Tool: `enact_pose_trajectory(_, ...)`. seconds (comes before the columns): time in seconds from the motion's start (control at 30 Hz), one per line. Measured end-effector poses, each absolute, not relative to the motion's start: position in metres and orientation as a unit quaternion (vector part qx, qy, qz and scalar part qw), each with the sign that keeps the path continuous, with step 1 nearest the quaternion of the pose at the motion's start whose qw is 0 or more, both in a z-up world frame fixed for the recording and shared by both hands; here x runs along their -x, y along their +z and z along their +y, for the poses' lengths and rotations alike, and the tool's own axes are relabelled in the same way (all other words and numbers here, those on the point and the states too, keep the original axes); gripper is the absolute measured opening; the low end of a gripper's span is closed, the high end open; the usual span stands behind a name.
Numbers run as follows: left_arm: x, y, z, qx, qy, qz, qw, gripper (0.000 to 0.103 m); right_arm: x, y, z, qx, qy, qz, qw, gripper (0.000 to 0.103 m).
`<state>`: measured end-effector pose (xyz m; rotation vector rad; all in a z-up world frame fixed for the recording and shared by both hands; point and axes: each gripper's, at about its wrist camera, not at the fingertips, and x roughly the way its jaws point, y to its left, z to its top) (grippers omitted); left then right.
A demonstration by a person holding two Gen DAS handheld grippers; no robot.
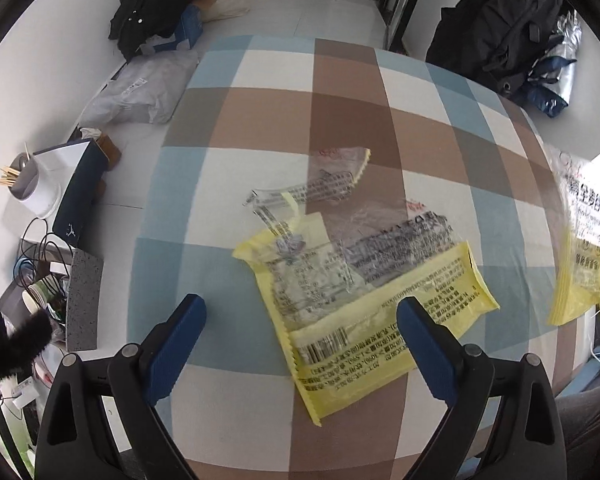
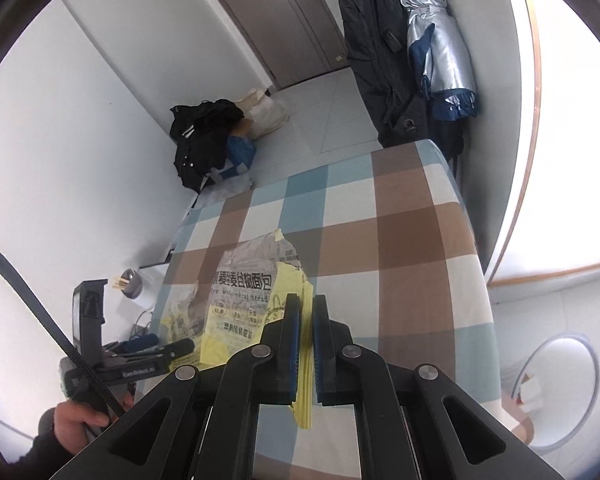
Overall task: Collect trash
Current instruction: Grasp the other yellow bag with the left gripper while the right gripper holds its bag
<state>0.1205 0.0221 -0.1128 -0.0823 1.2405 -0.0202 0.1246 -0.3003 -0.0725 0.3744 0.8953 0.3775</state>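
**Yellow wrappers on a checked bed, one already in a gripper**

Yellow and clear plastic, a large bread wrapper (image 1: 364, 300) lies flat on the checked bedspread (image 1: 260, 120), printed side up, with a barcode near its lower edge. Its print is too small and blurred to read. A smaller clear wrapper (image 1: 320, 184) lies crumpled just beyond the bread wrapper, touching its far edge; where one ends and the other begins is hard to make out.

The left gripper (image 1: 300, 344) hangs above the bread wrapper with its blue-padded jaws spread wide, one pad over the bare bedspread beside the wrapper and the other over the wrapper's near right part. Nothing is held between them, and whether the pads touch the plastic cannot be told.

The right gripper (image 2: 306, 344) has its jaws pressed together on the edge of a second yellow wrapper (image 2: 244, 292), which stands up from the jaws and hides part of the bedspread behind it. This held wrapper is cut off at the right edge of the left wrist view.

Beside the bedspread, a white cup of wooden sticks (image 1: 32, 188) and tangled cables (image 1: 40, 248) crowd the left side, partly hidden. A person's hand (image 2: 74, 420) on a gripper handle is cut off at the frame edge.
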Motion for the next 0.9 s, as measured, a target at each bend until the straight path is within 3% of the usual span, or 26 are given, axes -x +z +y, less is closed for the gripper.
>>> enact_pose_trajectory(0.2,-0.118,-0.117,0.005,-0.016,-0.008,0.576,0.817,0.094,-0.123,-0.073,-0.301,-0.173,0.186,0.430,0.866,0.005)
enact_pose_trajectory(0.43,-0.118,-0.113,-0.004,-0.027,-0.019,0.572,0.820,0.079,-0.123,-0.076,-0.303,-0.180,0.186,0.438,0.861,0.008)
enact_pose_trajectory(0.57,-0.118,-0.111,-0.009,-0.036,-0.028,0.565,0.824,0.062,-0.123,-0.076,-0.301,-0.175,0.188,0.437,0.862,0.008)
enact_pose_trajectory(0.63,-0.117,-0.110,-0.011,-0.040,-0.033,0.561,0.826,0.046,-0.122,-0.075,-0.300,-0.172,0.189,0.434,0.864,0.008)
enact_pose_trajectory(0.7,-0.117,-0.109,-0.012,-0.044,-0.036,0.558,0.828,0.036,-0.122,-0.075,-0.299,-0.169,0.188,0.433,0.865,0.008)
enact_pose_trajectory(0.9,-0.115,-0.107,-0.018,-0.058,-0.045,0.557,0.827,0.021,-0.123,-0.076,-0.296,-0.165,0.185,0.435,0.866,0.007)
